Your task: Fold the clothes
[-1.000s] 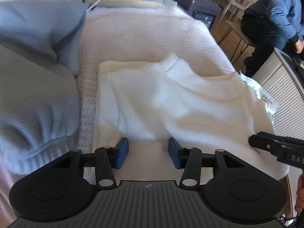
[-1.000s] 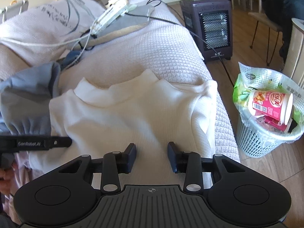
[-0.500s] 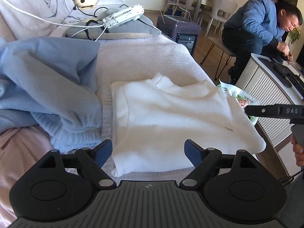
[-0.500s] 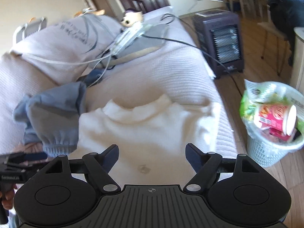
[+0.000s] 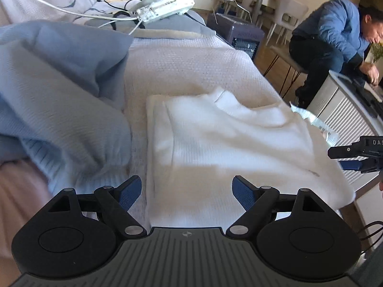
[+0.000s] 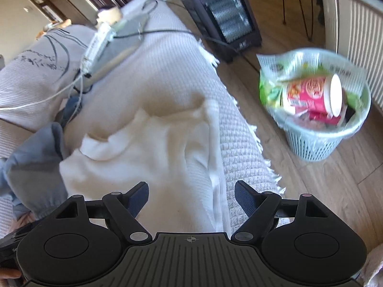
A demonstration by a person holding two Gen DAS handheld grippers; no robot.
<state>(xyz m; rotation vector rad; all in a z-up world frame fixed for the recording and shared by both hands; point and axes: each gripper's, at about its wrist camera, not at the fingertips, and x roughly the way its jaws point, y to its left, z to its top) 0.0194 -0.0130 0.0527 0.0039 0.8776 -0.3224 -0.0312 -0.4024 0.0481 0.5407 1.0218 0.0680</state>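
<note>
A white knit sweater [image 5: 234, 148] lies folded flat on the sofa cover, its collar pointing away; it also fills the middle of the right wrist view [image 6: 153, 157]. My left gripper [image 5: 186, 192] hangs open above the sweater's near edge, nothing between its blue pads. My right gripper [image 6: 191, 198] is open too, over the sweater's right fold near the sofa edge, and its tip [image 5: 352, 154] juts in at the right of the left wrist view. A blue-grey garment [image 5: 59, 100] is heaped to the left of the sweater.
A woven sofa cover [image 5: 191, 71] runs back to a cushion with a power strip [image 5: 167, 7] and cables. On the floor stand a heater [image 6: 225, 21] and a bin [image 6: 318, 110] of rubbish. A person in a blue jacket [image 5: 335, 40] sits at the right.
Both grippers went from narrow to wide open and drew back from the sweater, leaving it flat. The right wrist view has rolled and swung right toward the bin.
</note>
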